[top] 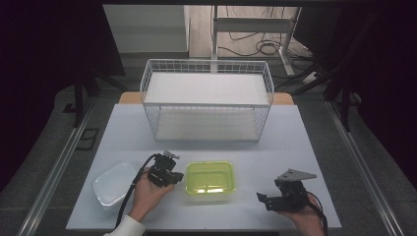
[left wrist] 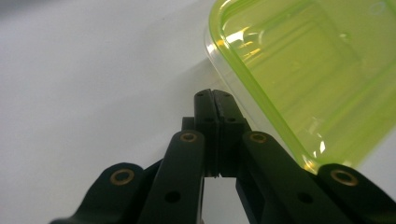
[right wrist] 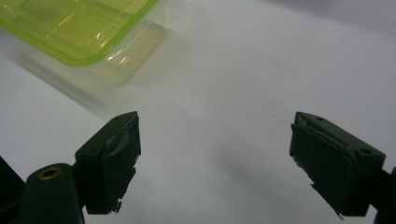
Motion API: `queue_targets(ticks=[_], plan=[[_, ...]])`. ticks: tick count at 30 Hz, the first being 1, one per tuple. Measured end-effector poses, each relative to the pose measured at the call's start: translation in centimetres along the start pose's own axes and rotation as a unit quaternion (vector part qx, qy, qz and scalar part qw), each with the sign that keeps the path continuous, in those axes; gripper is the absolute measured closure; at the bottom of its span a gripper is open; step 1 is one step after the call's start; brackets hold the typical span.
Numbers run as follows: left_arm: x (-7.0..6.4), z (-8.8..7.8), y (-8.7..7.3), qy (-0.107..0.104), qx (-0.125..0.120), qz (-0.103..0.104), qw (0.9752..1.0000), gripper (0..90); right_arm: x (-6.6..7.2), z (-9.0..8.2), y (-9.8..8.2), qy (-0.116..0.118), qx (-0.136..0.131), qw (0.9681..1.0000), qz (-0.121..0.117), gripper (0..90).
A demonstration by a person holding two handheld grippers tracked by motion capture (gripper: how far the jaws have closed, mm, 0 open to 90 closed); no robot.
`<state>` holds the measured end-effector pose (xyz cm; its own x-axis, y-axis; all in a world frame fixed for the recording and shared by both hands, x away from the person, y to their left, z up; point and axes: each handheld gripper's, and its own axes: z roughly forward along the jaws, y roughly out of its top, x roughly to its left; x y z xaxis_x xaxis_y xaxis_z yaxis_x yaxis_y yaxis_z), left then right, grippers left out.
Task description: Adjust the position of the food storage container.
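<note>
A clear container with a translucent green lid (top: pixel 210 179) sits on the white table near the front middle. My left gripper (top: pixel 178 177) is just left of it, held in a hand. In the left gripper view its jaws (left wrist: pixel 215 98) are pressed together with nothing between them, right beside the lid's rounded corner (left wrist: pixel 303 70). My right gripper (top: pixel 263 199) rests low at the front right, pointing left toward the container. Its jaws (right wrist: pixel 215 154) stand wide apart over bare table, and the green-lidded container (right wrist: pixel 79 28) lies beyond them at the upper left.
A clear, lidless plastic tub (top: pixel 113 184) sits at the front left, by the left forearm. A large white wire basket (top: pixel 206 98) stands at the back of the table (top: pixel 280 147). The floor beyond holds cables and desk legs.
</note>
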<state>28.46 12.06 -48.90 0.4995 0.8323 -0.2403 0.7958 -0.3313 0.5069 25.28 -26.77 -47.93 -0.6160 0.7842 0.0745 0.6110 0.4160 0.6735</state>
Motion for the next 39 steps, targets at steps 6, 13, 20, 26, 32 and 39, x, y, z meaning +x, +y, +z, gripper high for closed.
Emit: queue_targets(ticks=[6,13,20,26,32,39], plan=[[-0.3,-2.3,-1.5,-0.028,-0.056,-0.018,0.9979,64.8,0.4,-0.1,0.3,0.007,-0.013,0.9999,0.008,14.8],[-0.4,-4.1,-2.0,-0.073,-0.087,-0.039,0.9928,37.4,1.0,-0.1,1.2,0.019,-0.046,0.9983,0.03,13.6],[0.4,-4.7,-2.6,-0.089,-0.094,-0.054,0.9901,27.2,1.8,0.1,3.6,0.026,-0.042,0.9978,0.043,15.7],[0.5,-4.5,-2.8,-0.098,-0.095,-0.059,0.9889,26.6,1.4,-0.4,4.9,0.033,-0.039,0.997,0.059,16.4],[0.4,-3.7,-2.6,-0.1,-0.087,-0.059,0.9894,27.3,0.3,-0.8,4.8,0.047,-0.046,0.9949,0.076,16.4],[0.7,-3.4,-2.7,-0.108,-0.088,-0.069,0.9879,27.5,0.0,-0.3,4.5,0.057,-0.035,0.9942,0.084,17.9]])
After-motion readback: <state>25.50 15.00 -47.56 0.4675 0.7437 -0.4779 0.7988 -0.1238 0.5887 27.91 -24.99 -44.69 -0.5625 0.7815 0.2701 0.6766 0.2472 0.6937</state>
